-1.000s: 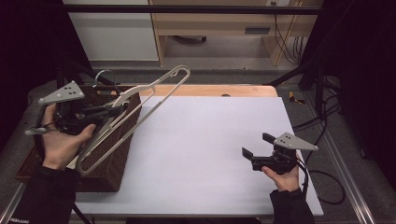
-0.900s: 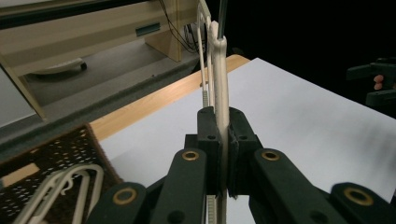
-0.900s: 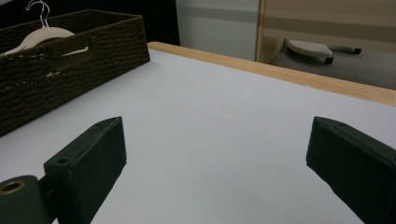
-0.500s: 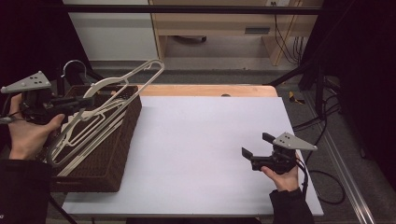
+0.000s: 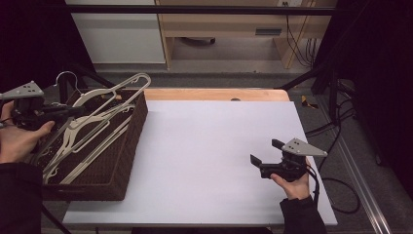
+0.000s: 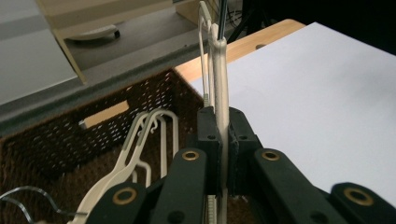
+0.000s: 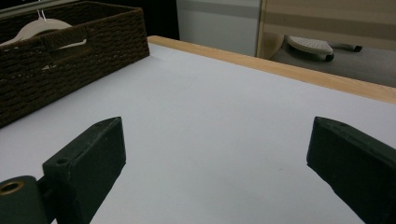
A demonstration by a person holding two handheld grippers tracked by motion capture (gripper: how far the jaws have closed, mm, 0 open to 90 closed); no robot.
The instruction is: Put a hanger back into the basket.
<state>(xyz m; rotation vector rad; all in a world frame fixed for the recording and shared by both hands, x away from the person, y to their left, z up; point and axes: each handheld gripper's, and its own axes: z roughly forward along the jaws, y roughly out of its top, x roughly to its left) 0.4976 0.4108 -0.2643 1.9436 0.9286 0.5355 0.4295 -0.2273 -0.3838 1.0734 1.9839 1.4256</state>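
A dark wicker basket (image 5: 127, 161) stands at the table's left and holds several cream hangers (image 5: 85, 136). My left gripper (image 5: 78, 111) is shut on one cream hanger (image 5: 119, 87), which hangs over the basket with its far end past the back rim. Seen along the left gripper's jaws, the pads pinch that hanger's bar (image 6: 222, 84) edge-on, with the basket (image 6: 93, 135) and other hangers (image 6: 135, 149) below. My right gripper (image 5: 265, 156) rests low over the white table top (image 5: 204, 146) at the right, open with nothing between its jaws, as the right gripper view (image 7: 215, 154) also shows.
The table's wooden back edge (image 5: 214, 94) runs behind the white sheet. A shelf unit and cables sit on the floor beyond. The basket (image 7: 56, 51) lies far across the table from the right gripper.
My left gripper has carried the hanger leftward and down over the basket. The hanger now sits lower among the others. The right gripper has stayed where it was.
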